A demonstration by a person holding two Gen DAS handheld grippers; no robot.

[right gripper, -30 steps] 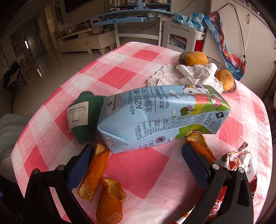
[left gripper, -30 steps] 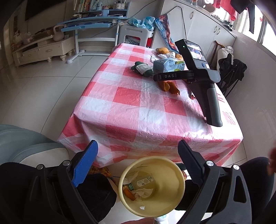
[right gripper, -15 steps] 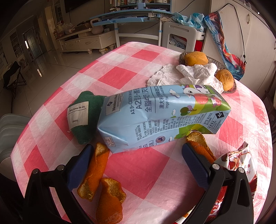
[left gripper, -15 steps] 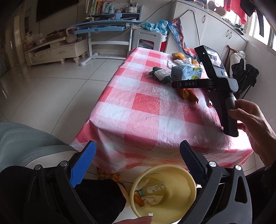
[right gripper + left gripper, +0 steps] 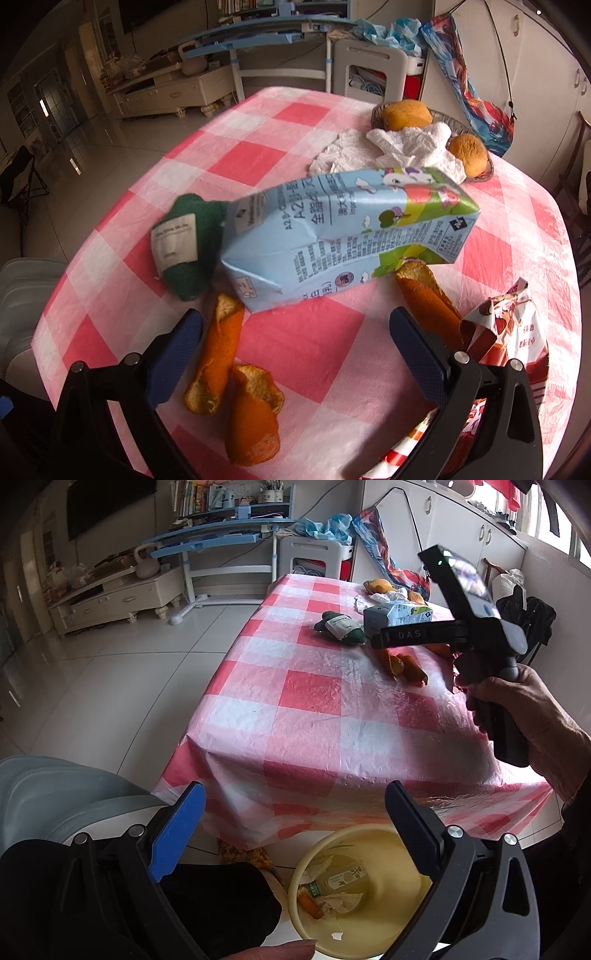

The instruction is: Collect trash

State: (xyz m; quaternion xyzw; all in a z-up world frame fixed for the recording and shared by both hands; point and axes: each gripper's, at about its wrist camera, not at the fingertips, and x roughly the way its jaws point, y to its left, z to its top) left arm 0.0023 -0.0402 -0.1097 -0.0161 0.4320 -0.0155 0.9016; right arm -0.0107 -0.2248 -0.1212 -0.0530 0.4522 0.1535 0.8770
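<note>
A light blue milk carton (image 5: 351, 236) lies on its side on the pink checked tablecloth (image 5: 295, 155). My right gripper (image 5: 295, 332) hovers open just in front of it, holding nothing. Orange peels (image 5: 218, 354) lie between and beside its fingers, and another peel (image 5: 424, 299) sits under the carton's right end. A red snack wrapper (image 5: 509, 332) lies at the right. My left gripper (image 5: 291, 812) is open and empty above a yellow bin (image 5: 373, 849) on the floor, which holds a small bottle, tissue and peel.
A green rolled cloth (image 5: 184, 243) touches the carton's left end. Crumpled tissue (image 5: 406, 147) and a basket with two oranges (image 5: 406, 112) sit behind it. A hand (image 5: 535, 716) grips the right tool's handle. A grey seat (image 5: 55, 805) stands left of the bin.
A hand has come in and taken the right tool's handle. The right view has tilted and risen slightly toward the carton. The left gripper has drifted left and back from the table.
</note>
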